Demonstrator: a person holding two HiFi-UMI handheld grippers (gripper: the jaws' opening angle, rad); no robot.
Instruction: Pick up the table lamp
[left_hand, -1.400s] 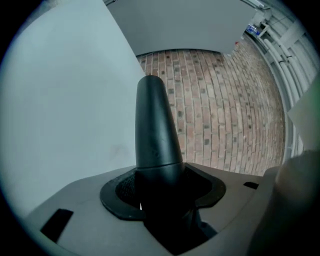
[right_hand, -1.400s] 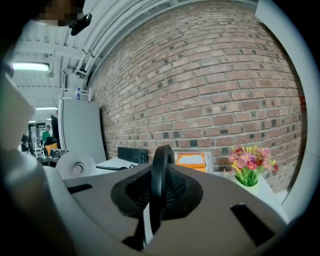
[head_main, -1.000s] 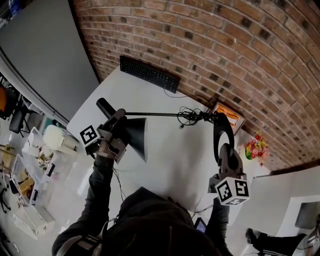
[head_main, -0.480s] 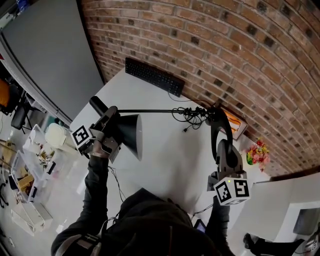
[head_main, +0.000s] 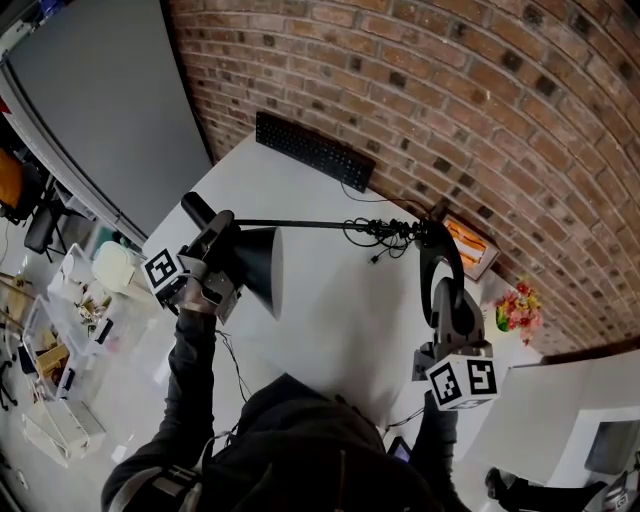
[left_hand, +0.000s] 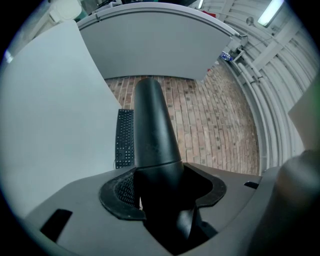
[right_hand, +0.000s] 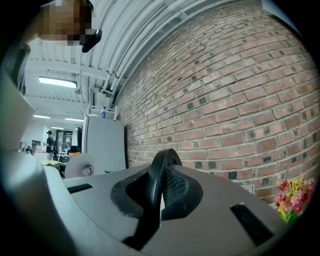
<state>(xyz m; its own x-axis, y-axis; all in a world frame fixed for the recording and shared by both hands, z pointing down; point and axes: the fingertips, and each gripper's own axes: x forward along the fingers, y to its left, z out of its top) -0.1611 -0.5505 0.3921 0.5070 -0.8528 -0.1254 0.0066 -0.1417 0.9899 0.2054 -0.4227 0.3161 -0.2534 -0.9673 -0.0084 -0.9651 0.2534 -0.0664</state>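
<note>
We have the table lamp (head_main: 300, 235) carried between both grippers, stretched out lengthwise over the middle of the white table (head_main: 330, 320). It sits between the keyboard (head_main: 312, 150) at the far edge and our own body at the near edge. It looks clear of the tabletop, though from above we cannot be sure.

The left gripper (head_main: 222, 246) is clamped wide around the thick black neck (left_hand: 152, 130) behind the shade (head_main: 262, 272). The right gripper (head_main: 446, 298) is clenched tight on the thin curved hoop (right_hand: 159, 165) of the stand, close to the edge by the brick wall (head_main: 450, 90).

We judge the lamp to be light but awkward. A slim rod (head_main: 320, 224) joins the two ends, and it would probably flex or swing at its joint if either end were let go. The neck is smooth and tapered, so it could slide through the pads, and a hold close to the shade seems safest. The hoop is narrow and stiff, which makes for a firm pinch but little resistance to twisting. The loose cable (head_main: 385, 235) bunched at the joint could snag, and the shade would likely dent if squeezed directly.
</note>
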